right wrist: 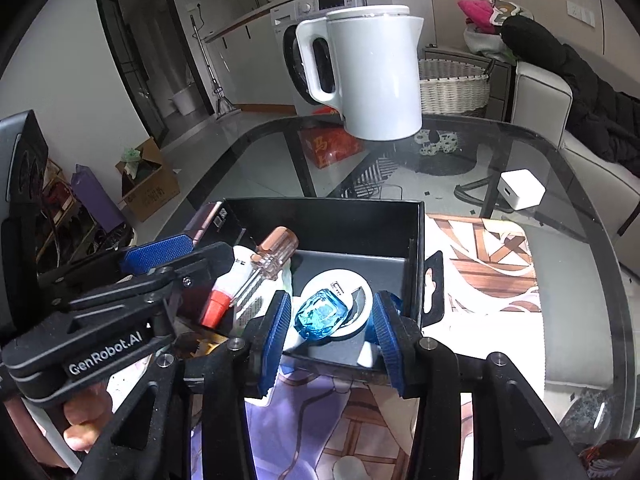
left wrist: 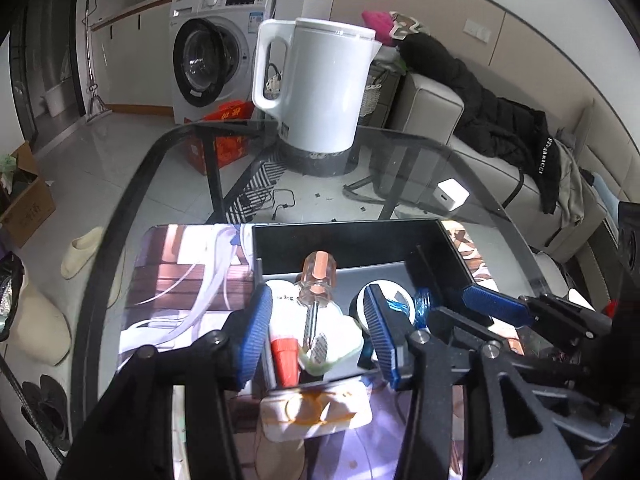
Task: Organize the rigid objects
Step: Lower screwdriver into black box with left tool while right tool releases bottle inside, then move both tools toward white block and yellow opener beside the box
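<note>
A black open box (left wrist: 352, 240) (right wrist: 320, 216) stands on a printed mat on the glass table. In it lie a screwdriver with a clear orange handle (left wrist: 318, 276) (right wrist: 274, 254), a white tube with a red cap (left wrist: 285, 356) (right wrist: 218, 306), a white plug (left wrist: 332, 346), a white round disc (right wrist: 352, 296) and a blue faceted gem (right wrist: 320, 314). My left gripper (left wrist: 316, 336) is open over the box's near left part, jaws either side of the screwdriver and plug. My right gripper (right wrist: 332, 334) is open, jaws either side of the blue gem, which rests on the disc.
A white kettle (left wrist: 320, 80) (right wrist: 372, 72) stands at the table's far side. A white charger cube (left wrist: 452, 196) (right wrist: 522, 188) lies on the glass to the right. A white item with orange rings (left wrist: 316, 412) lies on the mat before the box. A sofa with dark clothes is at right.
</note>
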